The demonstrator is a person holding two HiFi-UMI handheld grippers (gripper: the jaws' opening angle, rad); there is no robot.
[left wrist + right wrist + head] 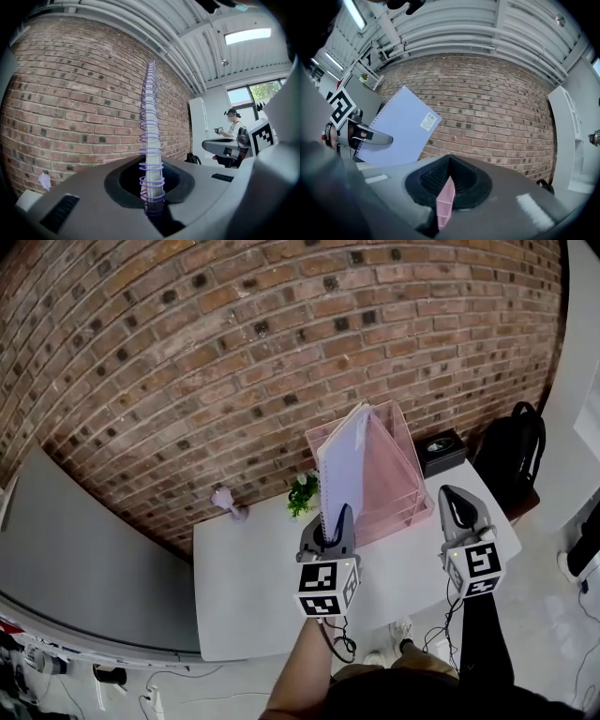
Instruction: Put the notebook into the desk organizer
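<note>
Your left gripper [332,524] is clamped on the spiral edge of the notebook [343,465]. It holds the notebook upright over the desk organizer [398,470] at the far right corner of the table [244,587], probably to slot it in. Your right gripper [457,507] pinches the organizer's pink mesh wall, apparently to steady it. A brick wall [234,352] stands behind.

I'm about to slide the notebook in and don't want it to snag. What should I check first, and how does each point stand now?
1. Left gripper shut on the notebook at its spiral: ok.
2. Notebook lifted off the table: ok.
3. Right gripper steadying the desk organizer, a pink edge between its jaws: ok.
4. Notebook lined up with a slot: cannot tell.
5. Slots free of other things: cannot tell.
</note>
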